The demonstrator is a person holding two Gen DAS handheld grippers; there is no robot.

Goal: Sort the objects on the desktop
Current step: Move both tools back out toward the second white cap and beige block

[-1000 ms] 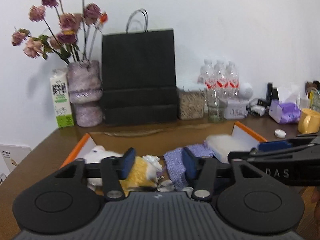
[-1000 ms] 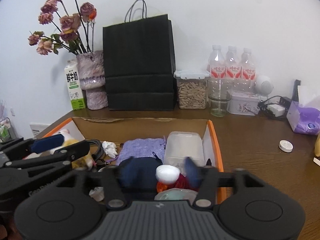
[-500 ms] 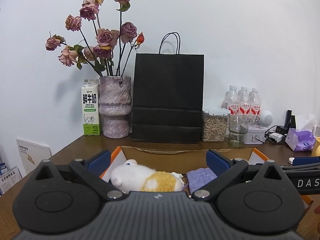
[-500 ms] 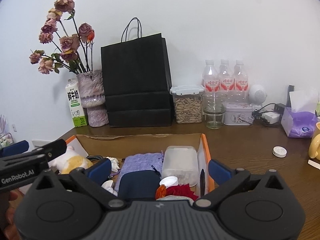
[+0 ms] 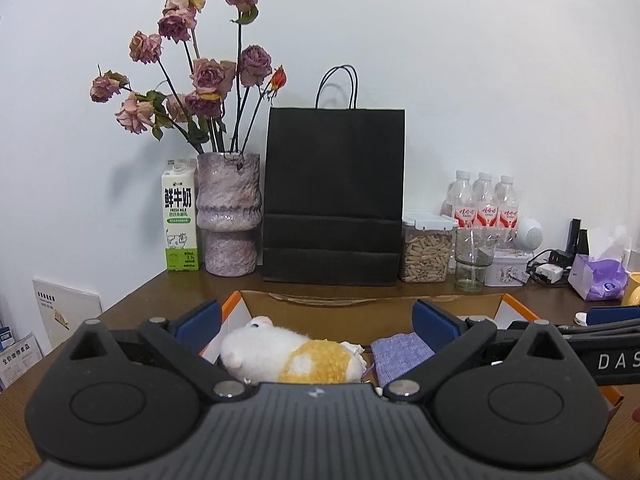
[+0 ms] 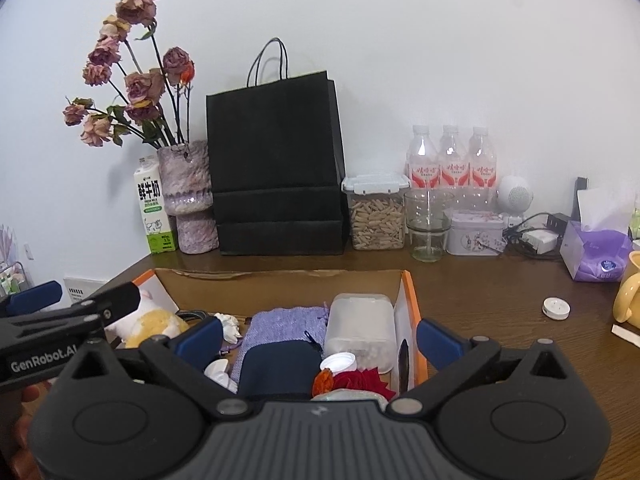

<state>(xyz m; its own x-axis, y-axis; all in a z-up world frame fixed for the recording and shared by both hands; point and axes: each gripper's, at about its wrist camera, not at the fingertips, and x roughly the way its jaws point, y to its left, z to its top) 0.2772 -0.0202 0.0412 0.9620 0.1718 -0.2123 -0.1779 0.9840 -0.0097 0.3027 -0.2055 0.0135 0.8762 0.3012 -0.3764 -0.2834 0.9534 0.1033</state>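
Observation:
An open cardboard box (image 6: 408,296) with orange flaps sits on the brown desk and holds the loose objects. In it lie a white and yellow plush toy (image 5: 288,354), a purple knitted cloth (image 6: 280,324), a clear plastic container (image 6: 358,330), a dark blue pouch (image 6: 278,364), a white cap (image 6: 338,361) and a red flower (image 6: 360,382). My left gripper (image 5: 316,322) hovers open above the plush, holding nothing. My right gripper (image 6: 320,338) hangs open over the pouch and container, also with nothing between its fingers. The left gripper (image 6: 60,308) shows at the left edge of the right wrist view.
Along the back wall stand a milk carton (image 5: 180,220), a vase of dried roses (image 5: 228,216), a black paper bag (image 5: 334,196), a snack jar (image 5: 426,250), a glass (image 6: 428,224), water bottles (image 6: 452,160) and a tin (image 6: 476,234). A tissue pack (image 6: 596,256), yellow mug (image 6: 630,294) and small white disc (image 6: 556,308) sit right.
Both grippers opened from partly closed to wide. The left gripper rose and tipped upward, so the wall items now fill its view. The right one barely moved.

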